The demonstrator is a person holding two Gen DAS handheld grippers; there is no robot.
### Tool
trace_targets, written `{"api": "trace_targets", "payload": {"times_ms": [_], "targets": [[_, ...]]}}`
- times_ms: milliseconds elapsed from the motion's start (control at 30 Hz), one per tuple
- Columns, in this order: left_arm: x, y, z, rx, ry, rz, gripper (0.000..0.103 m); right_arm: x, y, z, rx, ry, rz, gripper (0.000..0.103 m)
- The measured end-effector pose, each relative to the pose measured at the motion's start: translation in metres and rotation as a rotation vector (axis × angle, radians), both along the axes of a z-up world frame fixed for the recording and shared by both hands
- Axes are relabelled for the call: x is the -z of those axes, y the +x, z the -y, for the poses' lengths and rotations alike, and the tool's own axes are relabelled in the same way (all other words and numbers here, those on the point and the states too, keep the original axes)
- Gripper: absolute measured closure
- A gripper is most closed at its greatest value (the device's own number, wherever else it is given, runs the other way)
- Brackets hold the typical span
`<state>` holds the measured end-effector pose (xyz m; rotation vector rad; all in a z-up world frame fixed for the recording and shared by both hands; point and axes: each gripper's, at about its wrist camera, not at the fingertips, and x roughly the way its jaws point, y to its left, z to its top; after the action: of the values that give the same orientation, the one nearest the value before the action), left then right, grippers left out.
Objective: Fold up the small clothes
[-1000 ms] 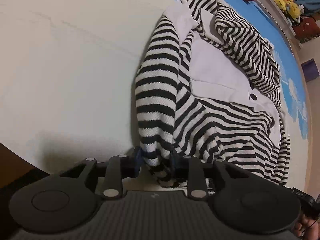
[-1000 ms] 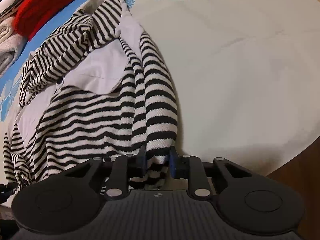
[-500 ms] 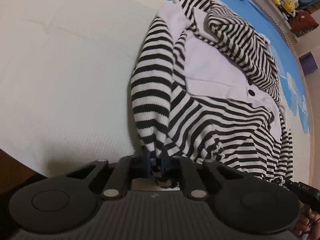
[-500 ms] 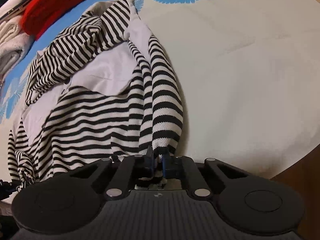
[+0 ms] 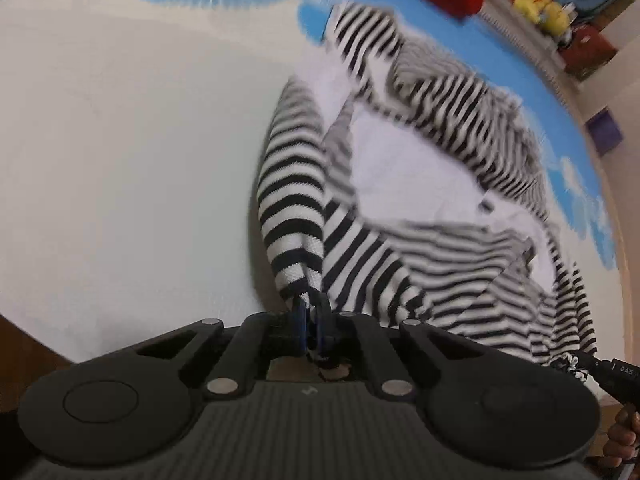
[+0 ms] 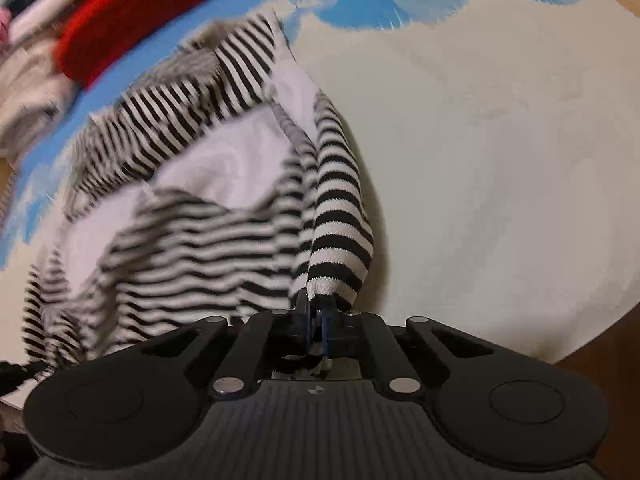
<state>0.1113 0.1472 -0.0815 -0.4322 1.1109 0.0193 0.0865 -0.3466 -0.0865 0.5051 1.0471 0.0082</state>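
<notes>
- Striped garment (image 5: 420, 236), black-and-white with a plain white panel, lies spread on the cream cover (image 5: 120, 152) of a bed or mat, its near edge at the cover's near edge.
- Left gripper (image 5: 310, 320): jaws pressed together, pinching a near corner of the striped cloth. That corner looks raised, the fabric pulled into a taut ridge.
- Right gripper (image 6: 316, 320): jaws likewise pressed together on the other near corner, cloth gathered into a narrow fold at the tips.
- Progress, by my reading: early. Both near corners taken, no fold laid yet; garment body is rumpled, one striped part flopped across the far side. Left to do: carry the near edge over toward the far edge, flatten, fold again.
- Blur over the cloth in both views; details of buttons or seams not legible.
- Count: one striped garment in hand; two grippers; one red knit item (image 6: 132, 16) at the far side; pale folded pieces (image 6: 28, 76) beside it, number unclear; yellow soft toys (image 5: 540, 4) far right, number unclear.
</notes>
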Motion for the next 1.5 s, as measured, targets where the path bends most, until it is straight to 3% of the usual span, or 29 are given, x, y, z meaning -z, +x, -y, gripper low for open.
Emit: {"api": "trace_targets", "payload": {"times_ms": [167,367,500,600,733,1000,1167,1300,1333,1400,1500], "targets": [[-0.047,-0.019,0.001,0.035,-0.041,0.180,0.099,-0.033,-0.020,0.014,0.085,0.138,0.133,0.100],[-0.093,-0.047,-0.018,0.029,-0.130,0.298,0.100,-0.088,-0.056,0.034,0.095,0.252,0.334,0.100],[-0.127,-0.074,-0.032,0.028,-0.251,0.341,0.100,-0.127,-0.089,0.043,0.065,0.282,0.435,0.101],[-0.155,-0.098,-0.042,0.031,-0.300,0.370,0.099,-0.148,-0.124,0.056,0.080,0.336,0.508,0.101],[-0.158,-0.097,-0.041,0.029,-0.329,0.360,0.099,-0.153,-0.142,0.065,0.130,0.378,0.533,0.101],[-0.115,-0.010,-0.032,0.015,-0.260,0.237,0.099,-0.111,-0.057,0.057,0.184,0.350,0.400,0.101],[-0.092,0.101,-0.028,-0.008,-0.272,0.197,0.099,-0.095,0.047,0.049,0.174,0.312,0.323,0.101],[-0.046,0.203,-0.031,-0.142,-0.318,0.115,0.098,-0.065,0.152,0.046,0.223,0.308,0.300,0.100],[-0.033,0.221,-0.033,-0.169,-0.342,0.100,0.095,-0.053,0.179,0.043,0.237,0.283,0.289,0.098],[-0.013,0.237,-0.037,-0.224,-0.387,0.070,0.076,-0.030,0.210,0.038,0.304,0.231,0.229,0.087],[-0.018,0.237,-0.037,-0.227,-0.336,0.102,0.061,-0.013,0.217,0.028,0.314,0.219,0.228,0.086]]}}
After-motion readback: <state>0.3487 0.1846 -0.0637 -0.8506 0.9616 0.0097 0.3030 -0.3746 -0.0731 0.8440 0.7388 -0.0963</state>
